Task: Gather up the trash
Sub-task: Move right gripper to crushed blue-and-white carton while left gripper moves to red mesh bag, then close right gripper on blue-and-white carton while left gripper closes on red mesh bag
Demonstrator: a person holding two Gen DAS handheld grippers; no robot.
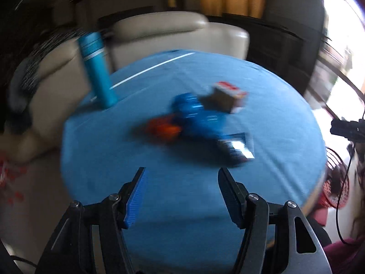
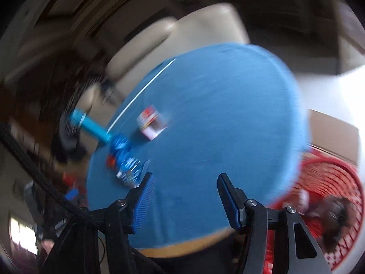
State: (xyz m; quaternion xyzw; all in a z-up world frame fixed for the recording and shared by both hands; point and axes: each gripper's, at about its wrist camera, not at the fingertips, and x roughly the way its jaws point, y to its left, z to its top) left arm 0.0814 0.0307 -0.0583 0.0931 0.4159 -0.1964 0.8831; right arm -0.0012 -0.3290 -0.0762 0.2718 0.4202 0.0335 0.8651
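Both views are motion-blurred. On the round blue-covered table (image 1: 114,150) lies a cluster of trash: a crumpled blue wrapper (image 1: 198,118), an orange wrapper (image 1: 164,127), a small red-and-white carton (image 1: 225,99) and a dark foil packet (image 1: 237,148). My left gripper (image 1: 182,175) is open and empty, above the table's near part, short of the trash. My right gripper (image 2: 184,180) is open and empty over the table's near edge; the blue wrapper (image 2: 125,159) lies by its left finger and the carton (image 2: 151,123) farther off. A red mesh basket (image 2: 324,182) holding some trash stands lower right.
A tall blue bottle (image 1: 97,68) stands at the table's far left edge, also in the right wrist view (image 2: 91,125). A beige sofa (image 1: 159,34) is behind the table. A cardboard box (image 2: 330,134) sits beyond the basket (image 1: 337,182). A black cable (image 1: 342,194) hangs at right.
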